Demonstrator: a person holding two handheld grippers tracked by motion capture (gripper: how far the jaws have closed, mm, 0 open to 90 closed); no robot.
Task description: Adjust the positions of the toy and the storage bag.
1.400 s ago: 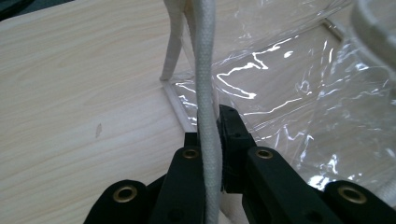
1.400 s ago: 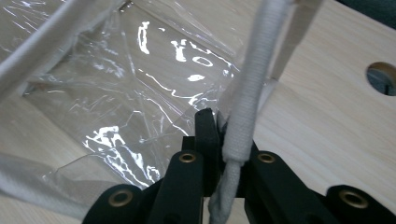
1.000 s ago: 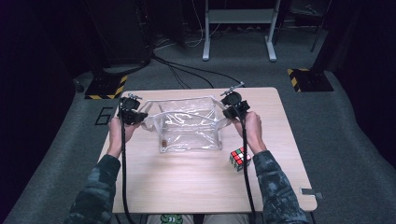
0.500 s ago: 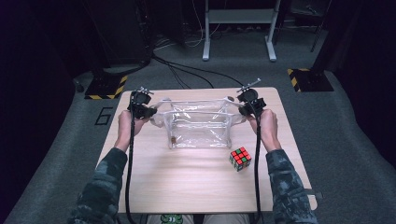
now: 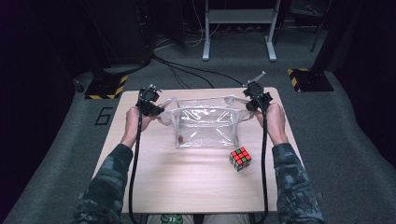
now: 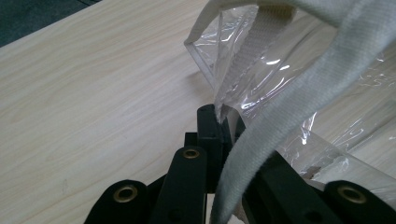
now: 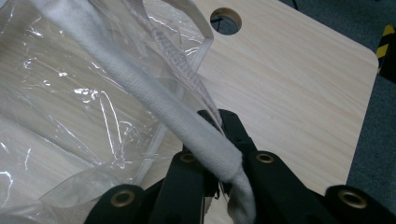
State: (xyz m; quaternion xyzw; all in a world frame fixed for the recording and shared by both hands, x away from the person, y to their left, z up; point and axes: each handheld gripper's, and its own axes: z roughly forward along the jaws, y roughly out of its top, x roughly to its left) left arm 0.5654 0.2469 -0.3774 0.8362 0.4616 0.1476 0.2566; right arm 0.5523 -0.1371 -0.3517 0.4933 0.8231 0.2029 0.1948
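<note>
We have the clear bag (image 5: pixel 205 127) stretched wide near the tabletop's far edge, each end pinched so its mouth gapes, probably to take the cube (image 5: pixel 240 158) sitting toward the near right corner. The left gripper (image 5: pixel 150 106) is clamped on the bag's left end, the right gripper (image 5: pixel 255 99) on its right end, white handles (image 7: pixel 187 122) draping across both sets of jaws.

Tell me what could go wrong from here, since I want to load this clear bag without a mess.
Each hold is thin: the left hand-held gripper pinches just the clear bag's edge, and the right hand-held gripper clamps its rim beside the white strap. Slick plastic might slip out and the mouth collapse.

The Rubik's cube sits close to the bag's front corner; a swing of the bag could knock it.
</note>
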